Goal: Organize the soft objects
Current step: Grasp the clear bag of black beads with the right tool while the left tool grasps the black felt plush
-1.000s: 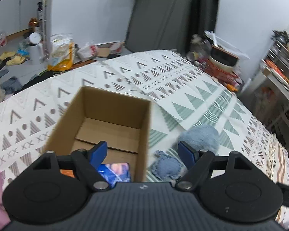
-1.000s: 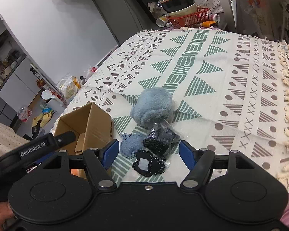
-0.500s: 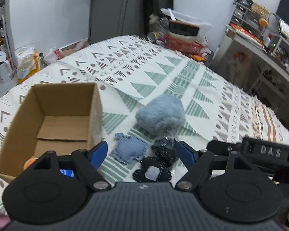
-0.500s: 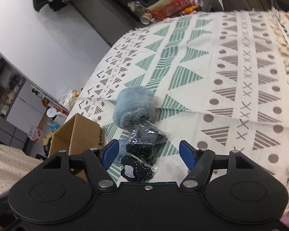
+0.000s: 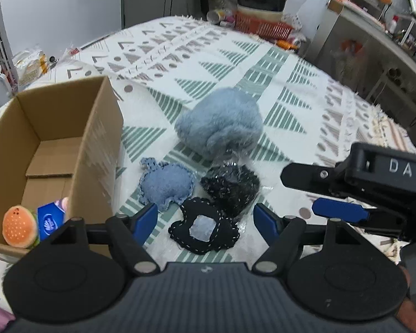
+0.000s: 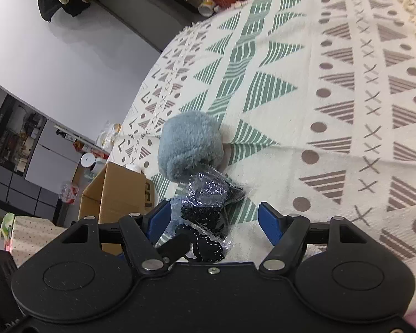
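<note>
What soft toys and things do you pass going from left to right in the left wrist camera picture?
Burger plush → blue tissue pack → cardboard box wall → light blue stitched cushion → right gripper.

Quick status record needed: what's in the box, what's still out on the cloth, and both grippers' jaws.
box: cardboard box, open, on the patterned cloth
in box: burger plush; blue tissue pack
still on cloth: fluffy blue plush; blue denim pouch; black stitched pouch; black bagged item
left gripper: jaws open, empty, above the black stitched pouch
right gripper: jaws open, empty
</note>
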Available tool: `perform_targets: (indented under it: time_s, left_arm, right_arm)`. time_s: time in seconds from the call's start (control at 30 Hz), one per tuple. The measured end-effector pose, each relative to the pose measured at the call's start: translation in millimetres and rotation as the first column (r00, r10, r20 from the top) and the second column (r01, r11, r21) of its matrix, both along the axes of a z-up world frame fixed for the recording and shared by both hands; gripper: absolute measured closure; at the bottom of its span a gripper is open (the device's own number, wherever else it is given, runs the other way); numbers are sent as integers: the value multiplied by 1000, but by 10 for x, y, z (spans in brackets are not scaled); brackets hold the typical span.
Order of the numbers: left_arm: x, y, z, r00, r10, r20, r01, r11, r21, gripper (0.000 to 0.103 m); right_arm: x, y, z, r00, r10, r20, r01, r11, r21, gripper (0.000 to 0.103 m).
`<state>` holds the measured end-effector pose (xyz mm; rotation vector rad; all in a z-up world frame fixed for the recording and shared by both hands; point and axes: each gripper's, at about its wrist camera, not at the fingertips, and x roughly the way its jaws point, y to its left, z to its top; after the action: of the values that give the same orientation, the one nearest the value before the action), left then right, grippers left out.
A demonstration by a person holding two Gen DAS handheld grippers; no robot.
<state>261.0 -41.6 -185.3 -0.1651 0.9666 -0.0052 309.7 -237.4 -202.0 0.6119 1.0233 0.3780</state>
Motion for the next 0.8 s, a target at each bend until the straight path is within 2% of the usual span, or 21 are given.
perform_targets:
  time_s: [0.17, 0.43, 0.47, 0.53, 0.6, 0.8]
  left_arm:
    - [108, 17, -148, 998, 42, -43, -43, 999, -15, 28]
    - [209, 53, -323, 994, 87, -71, -87, 996, 1, 30]
    - [215, 54, -340, 993, 89, -73, -89, 996, 4, 34]
    - [223, 84, -382, 991, 103, -84, -105, 994, -13, 49]
    - [229, 141, -410, 988, 125, -95, -131, 989, -61, 70]
    - [223, 163, -381, 987, 136, -81, -142, 987, -77, 76]
  right_arm:
    - [84, 50, -111, 999, 38, -21, -38, 999, 24, 34]
    - [260, 131, -291, 996, 76, -47, -74, 996, 42, 34]
    - [281, 146, -320, 995, 80, -52, -77, 996, 47, 34]
    - [317, 175, -373, 994, 86, -63, -83, 995, 48, 34]
    - [347, 211, -419, 993, 91, -72, -88, 995, 42, 34]
    - [341, 271, -438, 994, 92, -56, -90, 995, 35, 34]
